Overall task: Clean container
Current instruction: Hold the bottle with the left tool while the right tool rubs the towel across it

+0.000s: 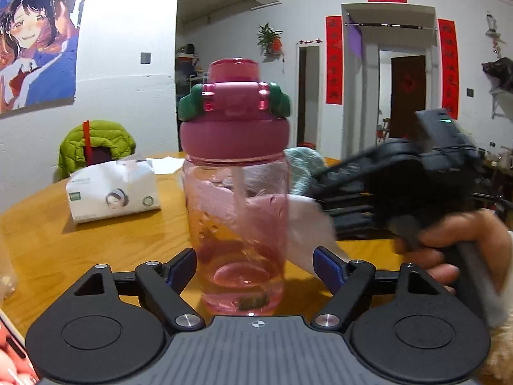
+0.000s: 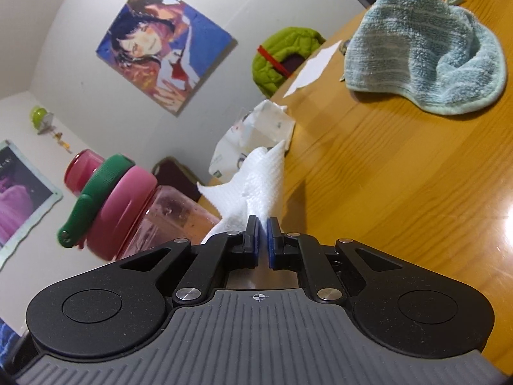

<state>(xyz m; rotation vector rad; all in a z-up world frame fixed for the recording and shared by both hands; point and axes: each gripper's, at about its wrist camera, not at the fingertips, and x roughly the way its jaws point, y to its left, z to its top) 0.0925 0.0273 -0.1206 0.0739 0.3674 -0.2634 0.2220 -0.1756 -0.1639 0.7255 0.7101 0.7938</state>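
Pink translucent plastic bottle point(image 1: 235, 218): upright on the wooden table point(image 1: 96, 240), dead centre of the left wrist view, between the fingers of the left gripper point(image 1: 255, 271). Its blue pads stand wide apart, one at 9 o'clock and one at 3 o'clock of the bottle's lower body, with a gap visible on each side; not clamped.

Lid point(image 1: 235, 134): broad pink screw cap, green carry handle point(image 1: 282, 101) hinged across it, flip spout on top. On and apparently closed.

Contents: a straw runs down inside; a dark scrap of residue lies at the bottom (nature unclear). Little or no liquid, so likely light.

Handling, as a judgement: rigid wall, smooth and probably slick, more so if damp. A light upright bottle is apt to skid or tip when rubbed from one side. Best hold is low on the straight body, below the shoulder, pads square on opposite sides; the cap and handle are poorer purchase, since the handle swivels.

White paper towel point(image 2: 256, 189): soft, crumpled, pinched between the nearly closed pads of the right gripper point(image 2: 263, 240). In the left view it lies against the bottle's wall at 3 o'clock; firm contact cannot be confirmed. Thin paper may tear or slip out under hard rubbing.

Also on the table: tissue pack point(image 1: 112, 189) at 10 o'clock of the bottle, well apart; blue-green towel point(image 2: 426, 54) at 1 o'clock in the right view (unused, heaped).
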